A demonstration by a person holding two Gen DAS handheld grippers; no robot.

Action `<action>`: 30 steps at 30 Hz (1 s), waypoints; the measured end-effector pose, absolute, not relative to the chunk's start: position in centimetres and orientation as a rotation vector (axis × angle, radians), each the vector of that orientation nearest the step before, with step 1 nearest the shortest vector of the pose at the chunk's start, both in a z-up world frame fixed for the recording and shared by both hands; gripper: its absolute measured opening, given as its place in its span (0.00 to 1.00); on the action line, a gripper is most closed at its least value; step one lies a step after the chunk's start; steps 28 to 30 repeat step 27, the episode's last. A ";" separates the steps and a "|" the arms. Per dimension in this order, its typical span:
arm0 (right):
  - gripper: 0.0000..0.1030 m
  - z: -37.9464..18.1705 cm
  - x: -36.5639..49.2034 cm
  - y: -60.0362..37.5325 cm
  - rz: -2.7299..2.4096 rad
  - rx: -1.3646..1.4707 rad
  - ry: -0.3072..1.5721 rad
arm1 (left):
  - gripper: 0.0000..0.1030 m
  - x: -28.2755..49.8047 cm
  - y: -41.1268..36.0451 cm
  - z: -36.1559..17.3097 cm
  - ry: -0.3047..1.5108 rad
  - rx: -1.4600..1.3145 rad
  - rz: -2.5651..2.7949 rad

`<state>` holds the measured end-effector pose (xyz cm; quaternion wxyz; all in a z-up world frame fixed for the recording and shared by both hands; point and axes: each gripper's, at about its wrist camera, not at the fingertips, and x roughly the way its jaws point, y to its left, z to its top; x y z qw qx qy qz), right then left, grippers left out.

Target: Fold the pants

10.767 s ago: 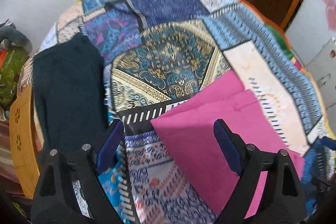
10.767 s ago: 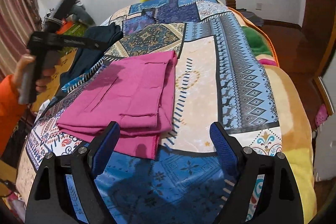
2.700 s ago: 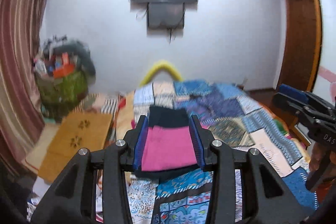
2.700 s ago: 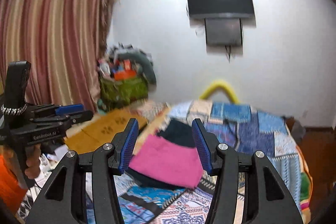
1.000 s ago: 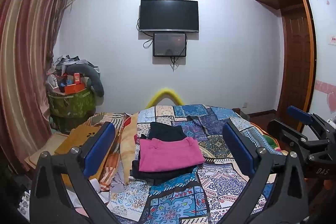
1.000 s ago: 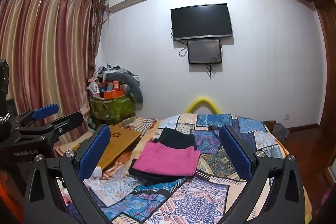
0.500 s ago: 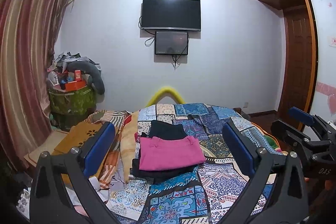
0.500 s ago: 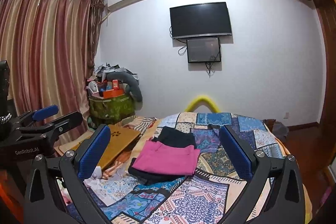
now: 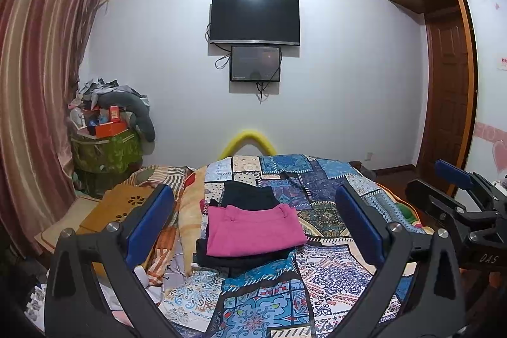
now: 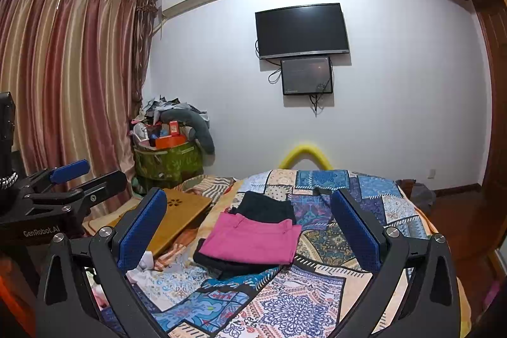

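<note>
— Where the patchwork bedspread covers the bed, what lies on it?

— The pink pants, folded into a flat rectangle, rest on top of a folded dark garment, toward the bed's left side. Another dark folded garment sits just behind them, touching.

— And the left hand-held gripper?

— Its blue-padded fingers are spread wide, holding nothing, raised well back from the pants.

— The right hand-held gripper?

— Likewise spread wide and empty, well apart from the stack. Each gripper shows at the edge of the other's view.

— Beyond the bed?

— A black television on the white wall, striped curtains at left.
</note>
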<state>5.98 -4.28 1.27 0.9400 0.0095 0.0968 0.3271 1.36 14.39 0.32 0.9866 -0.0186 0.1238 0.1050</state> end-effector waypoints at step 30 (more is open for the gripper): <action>1.00 1.1 6.2 -4.6 0.656 0.029 0.204 | 1.00 1.5 13.9 0.3 0.272 -0.023 0.160</action>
